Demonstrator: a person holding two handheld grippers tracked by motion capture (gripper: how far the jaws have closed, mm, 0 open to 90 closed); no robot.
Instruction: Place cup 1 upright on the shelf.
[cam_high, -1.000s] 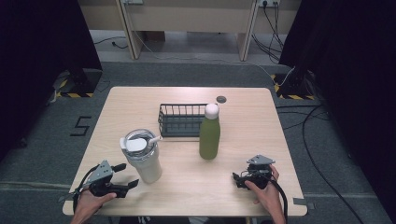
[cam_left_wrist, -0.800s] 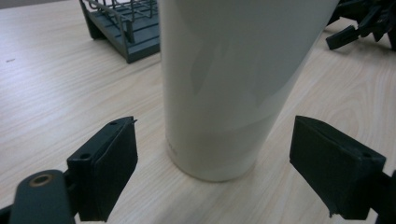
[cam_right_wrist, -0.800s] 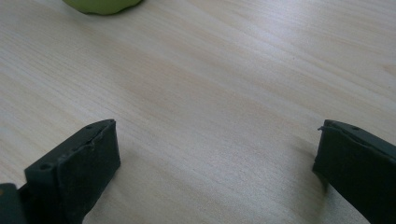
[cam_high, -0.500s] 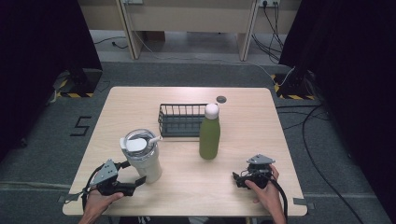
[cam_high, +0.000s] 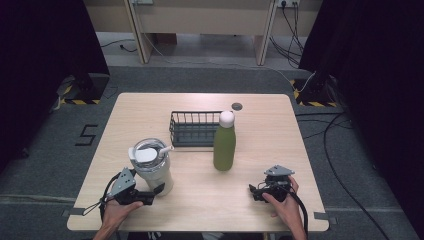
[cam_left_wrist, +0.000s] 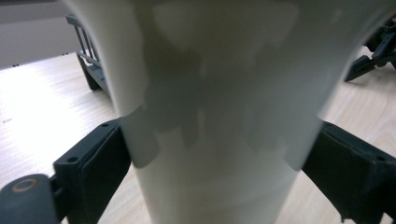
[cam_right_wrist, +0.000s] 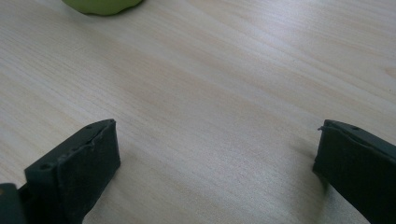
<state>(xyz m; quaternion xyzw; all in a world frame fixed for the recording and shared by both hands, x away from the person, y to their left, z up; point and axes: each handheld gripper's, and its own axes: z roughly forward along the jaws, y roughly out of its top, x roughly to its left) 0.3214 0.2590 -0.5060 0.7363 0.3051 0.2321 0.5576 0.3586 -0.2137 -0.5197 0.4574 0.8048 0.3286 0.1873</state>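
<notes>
A pale lidded tumbler (cam_high: 152, 170) stands at the table's front left. My left gripper (cam_high: 156, 192) is at its base, open, one jaw on each side of the tumbler (cam_left_wrist: 219, 116) and close to its wall; whether they touch is hidden. A green bottle (cam_high: 224, 145) with a white cap stands upright mid-table. My right gripper (cam_high: 254, 192) rests near the front right edge, open, with bare wood between its jaws (cam_right_wrist: 217, 149). The bottle's base (cam_right_wrist: 102, 4) shows at the top of the right gripper view.
A dark wire basket (cam_high: 192, 129) sits behind the tumbler and beside the bottle, and it shows past the tumbler (cam_left_wrist: 91, 70) in the left gripper view. A small black disc (cam_high: 237, 106) lies near the table's far edge. Cables run over the floor to the right.
My left gripper has slid right along the front edge until its jaws straddle the tumbler's base. The right gripper, bottle and basket have stayed put.
</notes>
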